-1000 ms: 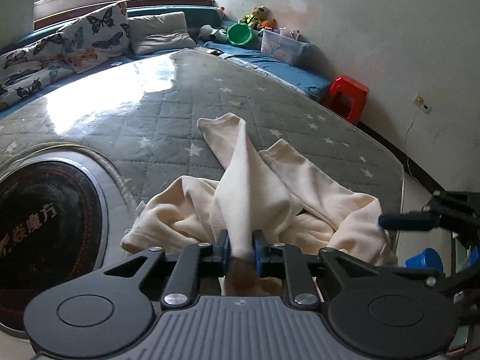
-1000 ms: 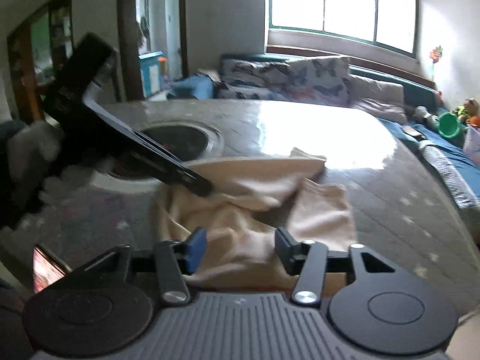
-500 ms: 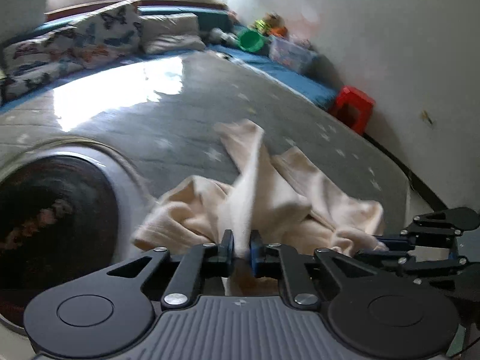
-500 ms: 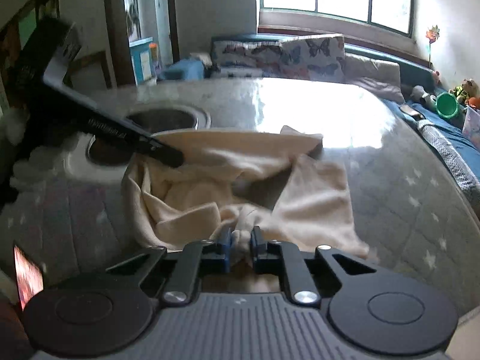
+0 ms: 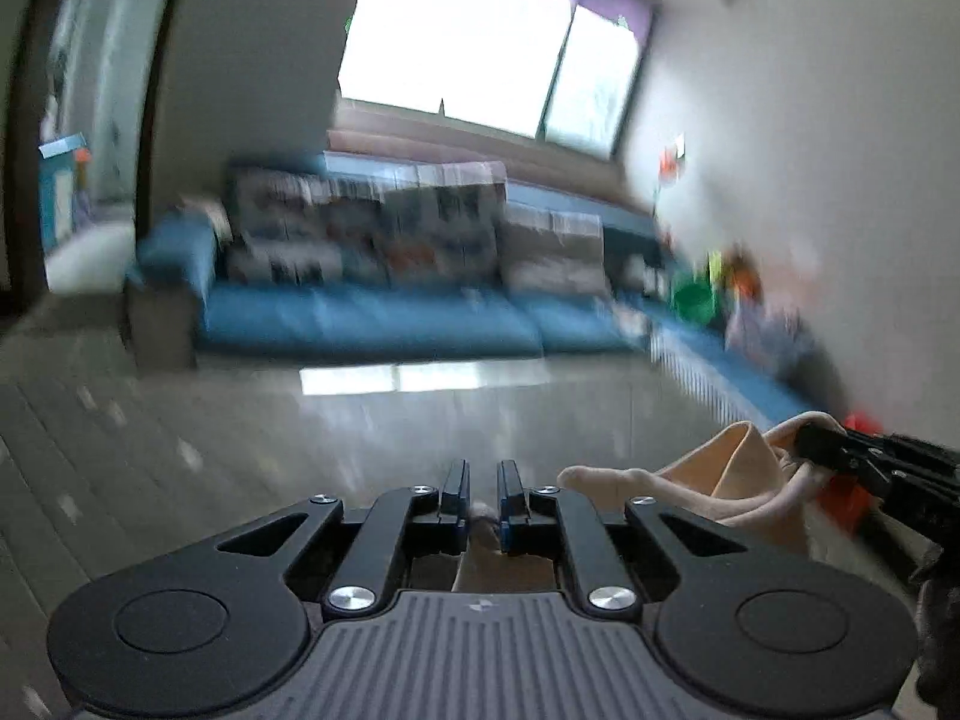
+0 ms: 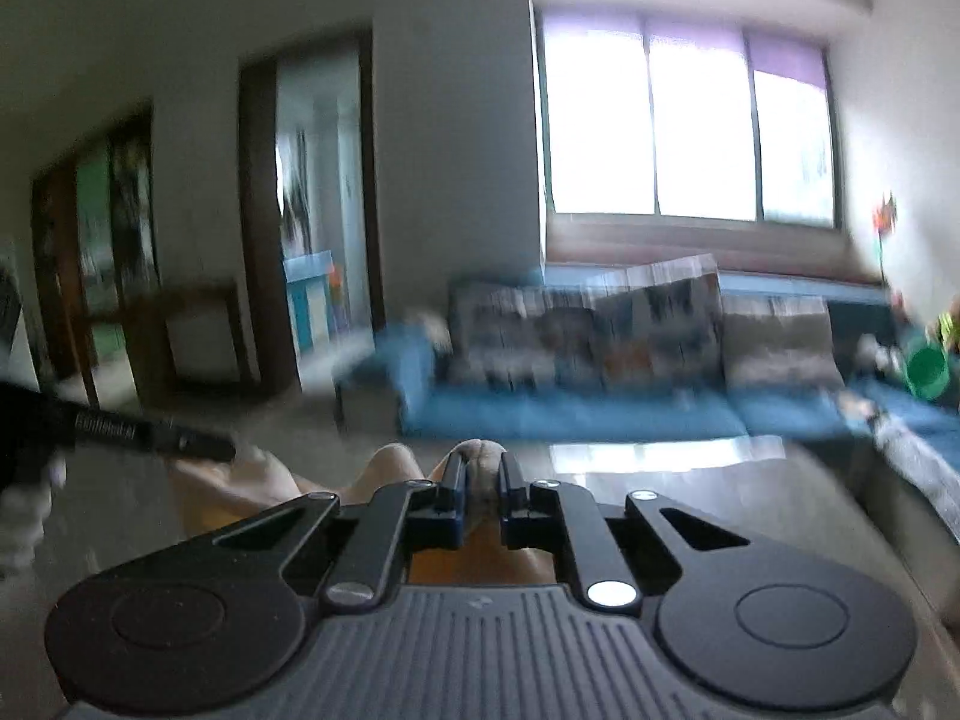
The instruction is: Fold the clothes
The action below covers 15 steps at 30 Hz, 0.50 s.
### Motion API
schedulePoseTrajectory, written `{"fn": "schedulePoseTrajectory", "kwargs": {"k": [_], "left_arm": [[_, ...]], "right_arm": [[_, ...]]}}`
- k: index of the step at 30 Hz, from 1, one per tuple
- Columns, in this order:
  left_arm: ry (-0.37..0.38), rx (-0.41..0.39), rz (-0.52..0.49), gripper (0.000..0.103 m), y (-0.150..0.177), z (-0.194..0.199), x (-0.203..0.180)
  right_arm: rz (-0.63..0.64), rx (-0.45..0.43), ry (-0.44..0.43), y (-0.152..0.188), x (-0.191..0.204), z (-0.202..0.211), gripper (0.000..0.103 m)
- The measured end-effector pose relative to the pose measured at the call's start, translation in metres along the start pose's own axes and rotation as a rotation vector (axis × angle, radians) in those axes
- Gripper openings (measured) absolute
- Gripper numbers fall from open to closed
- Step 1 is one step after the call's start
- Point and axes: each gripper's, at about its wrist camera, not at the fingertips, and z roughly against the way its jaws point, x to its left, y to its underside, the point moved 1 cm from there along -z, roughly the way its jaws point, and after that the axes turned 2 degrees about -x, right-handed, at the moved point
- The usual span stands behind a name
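One cream garment (image 5: 738, 480), bunched between grippers

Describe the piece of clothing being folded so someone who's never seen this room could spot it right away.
Start at the bright window and drop past the blue sofa to the grey quilted surface in front. The cream garment hangs between the left gripper and right gripper, both pinching it. It is the only soft, pale fabric near the black tools.
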Motion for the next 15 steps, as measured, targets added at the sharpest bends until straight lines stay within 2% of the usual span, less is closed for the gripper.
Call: {"fn": "schedulePoseTrajectory", "kwargs": {"k": [2, 3, 4, 6, 11, 15], "left_arm": [[-0.014, -0.085, -0.028, 0.01, -0.013, 0.028, 0.006], [-0.012, -0.113, -0.043, 0.01, -0.015, 0.041, 0.007], [-0.008, -0.137, -0.059, 0.01, -0.015, 0.055, 0.009], [-0.007, -0.151, -0.092, 0.01, -0.008, 0.078, 0.012], [0.006, -0.009, -0.178, 0.01, 0.049, 0.096, 0.01], [0.004, 0.137, -0.213, 0.012, 0.093, 0.084, 0.008]], "right_arm": [[0.012, -0.094, -0.024, -0.017, 0.008, 0.01, 0.009], [0.028, -0.109, -0.034, -0.019, 0.011, 0.015, 0.009], [0.044, -0.115, -0.045, -0.019, 0.014, 0.02, 0.009], [0.063, -0.073, -0.077, -0.007, 0.019, 0.032, 0.009], [0.072, 0.141, -0.134, 0.059, 0.029, 0.061, 0.009], [0.046, 0.339, -0.125, 0.113, 0.037, 0.08, 0.009]]}}
